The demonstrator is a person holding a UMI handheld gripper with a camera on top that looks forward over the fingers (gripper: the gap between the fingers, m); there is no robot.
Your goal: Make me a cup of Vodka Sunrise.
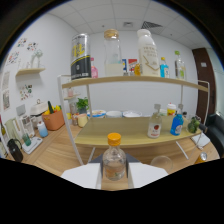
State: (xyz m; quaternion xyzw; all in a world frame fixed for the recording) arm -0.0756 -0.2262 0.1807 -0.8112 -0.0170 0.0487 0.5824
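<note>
A small clear bottle (114, 159) with an orange cap and a pale label stands upright between my two white fingers (82, 175). Both fingers lie against its sides, so my gripper (114, 174) is shut on it. Whether the bottle's base rests on the wooden surface or hangs above it is hidden. An empty clear glass (161, 162) sits just beyond the right finger. Ahead, on the lower shelf board (125, 136), stand a small bottle with a red label (155, 123) and a blue bottle (176, 123).
The white-framed rack's top shelf (132, 80) carries a black-and-yellow can (80, 57), a tall clear bottle (113, 54), a white bottle (148, 52) and smaller bottles. White plates (116, 114) lie at the back. An orange pot (53, 120) and small jars stand left.
</note>
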